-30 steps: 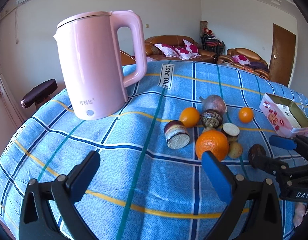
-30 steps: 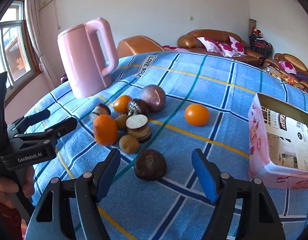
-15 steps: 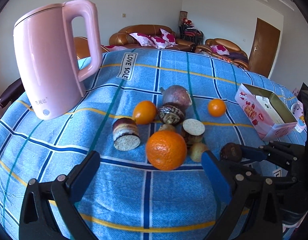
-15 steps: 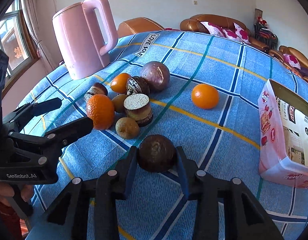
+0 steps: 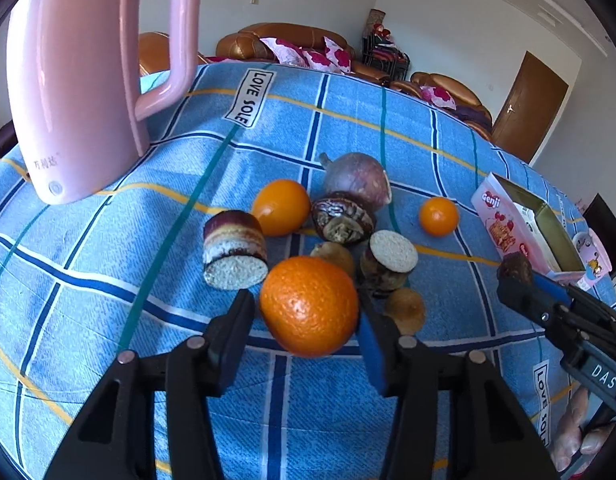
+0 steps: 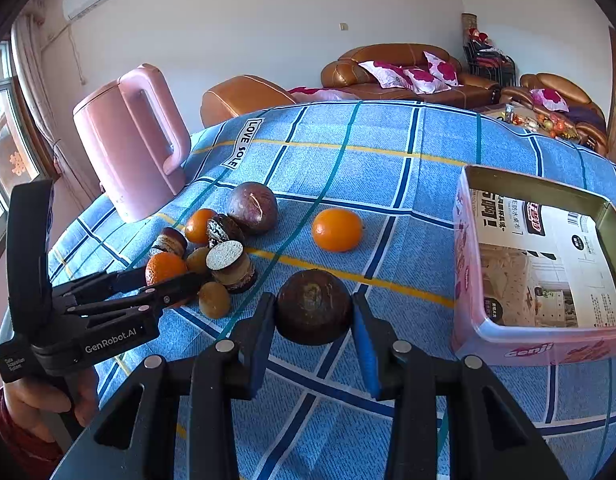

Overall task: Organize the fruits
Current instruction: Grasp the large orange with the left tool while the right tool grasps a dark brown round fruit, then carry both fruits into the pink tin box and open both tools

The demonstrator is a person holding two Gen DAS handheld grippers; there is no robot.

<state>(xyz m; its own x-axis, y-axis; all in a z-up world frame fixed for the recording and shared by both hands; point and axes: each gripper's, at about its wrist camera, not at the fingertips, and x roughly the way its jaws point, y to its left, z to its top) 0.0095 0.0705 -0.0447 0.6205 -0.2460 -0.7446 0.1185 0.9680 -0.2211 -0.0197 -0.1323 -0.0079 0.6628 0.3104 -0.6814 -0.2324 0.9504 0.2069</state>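
1. Now my left gripper (image 5: 308,320) has just been closing, and its pads sit against both sides of the big orange (image 5: 309,306), so I can lift it out of the pile.
2. My right gripper (image 6: 313,322) holds the dark brown fruit (image 6: 313,307) tight between its pads, a bit above the blue cloth (image 6: 347,152).
3. I hold it near the pink tin (image 6: 463,240) at the cloth's right edge, because I think the fruits go in there. The tin has only paper inside.
4. I count three oranges: the big one and two small ones (image 5: 282,207) (image 5: 439,216).
5. I count one purple round fruit (image 5: 357,178), two small tan ones (image 6: 214,300), and three dark cut pieces (image 5: 234,250).
6. One pink kettle (image 5: 80,92) stands at the cloth's far left corner.
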